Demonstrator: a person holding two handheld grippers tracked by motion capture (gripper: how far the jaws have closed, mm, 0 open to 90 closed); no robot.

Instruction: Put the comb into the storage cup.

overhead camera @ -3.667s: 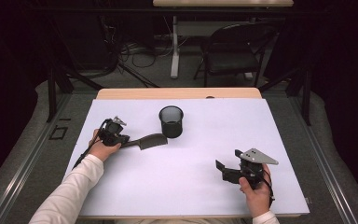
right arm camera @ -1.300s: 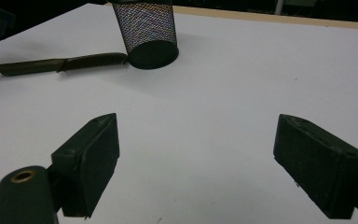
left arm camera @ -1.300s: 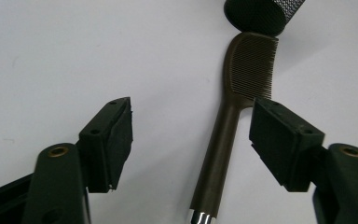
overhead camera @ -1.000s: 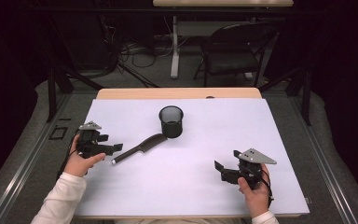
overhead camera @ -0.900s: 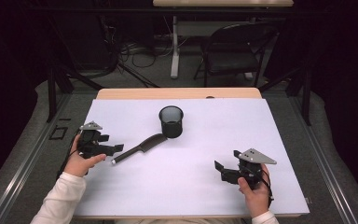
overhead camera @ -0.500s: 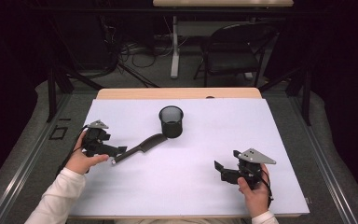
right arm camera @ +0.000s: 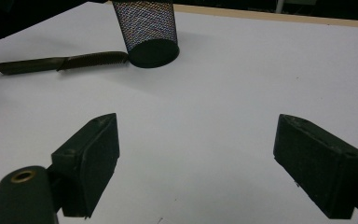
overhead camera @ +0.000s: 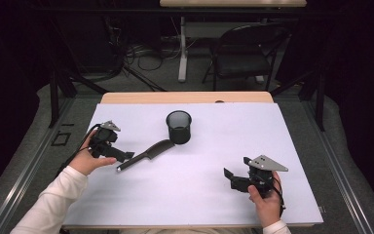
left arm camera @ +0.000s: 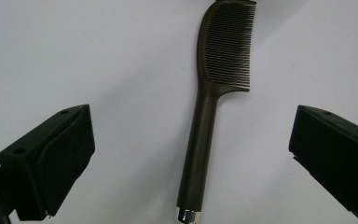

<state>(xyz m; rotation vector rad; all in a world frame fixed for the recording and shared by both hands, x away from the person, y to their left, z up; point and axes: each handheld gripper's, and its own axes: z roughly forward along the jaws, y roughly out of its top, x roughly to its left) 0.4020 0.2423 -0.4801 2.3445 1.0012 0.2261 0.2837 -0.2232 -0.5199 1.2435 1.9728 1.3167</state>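
Though flat, comb (overhead camera: 146, 153) teeth toward cup (overhead camera: 178, 126)

You're working at a table (overhead camera: 292, 146) with a white top; a strip of bare light wood shows along its far edge. Past that edge the room is dark. A black folding chair (overhead camera: 246, 58) stands on the grey floor (overhead camera: 141, 80) beyond the far right corner, and just left of it a pale table leg (overhead camera: 182, 48) rises to a second wooden tabletop (overhead camera: 233, 3) at the top of the high view. A tangle of black cables (overhead camera: 136, 53) lies on the floor beyond the far left corner. Metal rails (overhead camera: 27, 165) run along the floor on both sides of your table.
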